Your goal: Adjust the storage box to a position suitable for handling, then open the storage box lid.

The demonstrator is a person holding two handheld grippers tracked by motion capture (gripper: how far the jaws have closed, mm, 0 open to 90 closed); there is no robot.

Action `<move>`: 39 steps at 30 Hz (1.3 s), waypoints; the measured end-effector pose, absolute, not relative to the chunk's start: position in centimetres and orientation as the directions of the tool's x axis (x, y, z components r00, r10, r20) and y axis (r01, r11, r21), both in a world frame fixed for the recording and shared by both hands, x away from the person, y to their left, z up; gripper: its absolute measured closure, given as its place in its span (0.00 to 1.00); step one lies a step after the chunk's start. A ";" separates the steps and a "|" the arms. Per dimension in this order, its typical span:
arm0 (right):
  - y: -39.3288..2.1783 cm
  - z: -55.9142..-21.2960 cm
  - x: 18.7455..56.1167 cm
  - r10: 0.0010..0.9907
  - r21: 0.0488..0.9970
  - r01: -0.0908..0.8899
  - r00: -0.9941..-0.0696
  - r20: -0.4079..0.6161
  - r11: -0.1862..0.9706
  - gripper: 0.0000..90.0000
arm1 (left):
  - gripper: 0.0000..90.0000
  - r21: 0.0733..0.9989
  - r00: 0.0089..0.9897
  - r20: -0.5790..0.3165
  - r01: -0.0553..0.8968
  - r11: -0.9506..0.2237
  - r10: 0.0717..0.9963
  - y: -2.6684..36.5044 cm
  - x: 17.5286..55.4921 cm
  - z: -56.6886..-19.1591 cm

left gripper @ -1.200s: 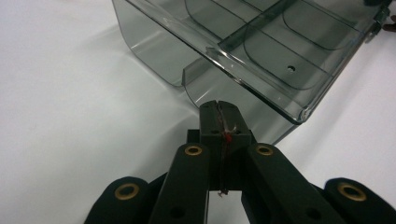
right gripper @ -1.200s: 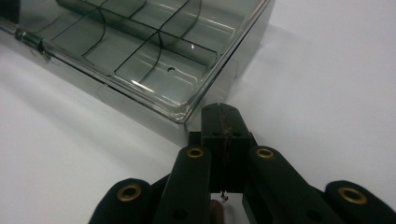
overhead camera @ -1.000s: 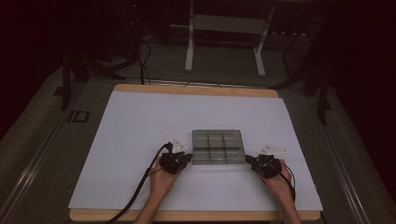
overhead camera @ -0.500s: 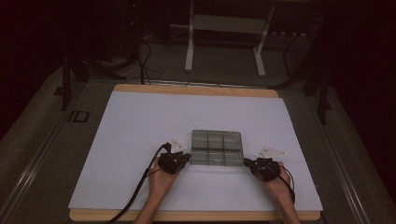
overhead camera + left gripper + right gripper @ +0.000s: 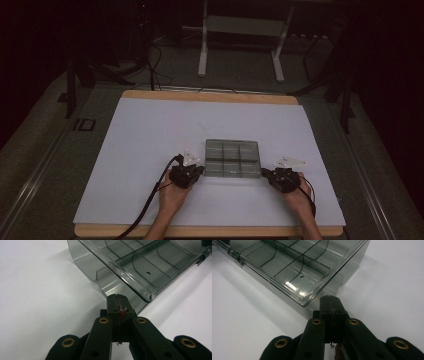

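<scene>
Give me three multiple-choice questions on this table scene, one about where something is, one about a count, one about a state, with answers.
1. Where is the clear compartment box?
A. Between the two grippers
B. At the table's far left corner
C. On the floor

2. How many compartments does the high view show in it?
A. Two
B. Six
C. Twelve

3. How do the left gripper's jaws stand?
A. Wide open
B. Closed on a cable
C. Shut, with nothing between them

Answers: 1 A, the box lies between the left gripper and the right gripper. 2 B, dividers form two rows of three. 3 C, the jaws meet just short of the box's corner.
</scene>
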State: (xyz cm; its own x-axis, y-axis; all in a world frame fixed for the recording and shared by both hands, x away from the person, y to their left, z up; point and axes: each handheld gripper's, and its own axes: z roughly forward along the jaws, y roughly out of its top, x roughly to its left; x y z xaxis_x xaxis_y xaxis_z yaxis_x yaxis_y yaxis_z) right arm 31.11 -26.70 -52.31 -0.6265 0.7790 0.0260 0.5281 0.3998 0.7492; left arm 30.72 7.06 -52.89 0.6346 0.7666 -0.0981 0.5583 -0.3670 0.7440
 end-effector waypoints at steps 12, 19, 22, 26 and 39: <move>-27.8 -51.5 31.0 0.798 0.775 0.522 -0.602 0.038 0.357 0.98 | 0.92 0.773 0.620 -0.095 0.539 -0.335 0.779 8.3 31.0 -52.4; -28.3 -51.1 30.9 0.800 0.787 0.514 -0.598 0.044 0.341 0.98 | 0.88 0.778 0.600 -0.104 0.546 -0.311 0.793 9.2 31.1 -52.2; -28.5 -50.8 30.7 0.798 0.791 0.512 -0.601 0.052 0.334 0.98 | 0.87 0.779 0.597 -0.102 0.546 -0.309 0.796 9.5 31.1 -52.2; -28.6 -50.4 30.4 0.787 0.802 0.506 -0.612 0.072 0.319 0.97 | 0.83 0.782 0.594 -0.111 0.547 -0.299 0.797 9.8 31.1 -52.1; -28.7 -49.8 29.3 0.751 0.810 0.480 -0.656 0.078 0.336 0.98 | 0.76 0.790 0.619 -0.116 0.531 -0.306 0.777 10.0 30.9 -51.9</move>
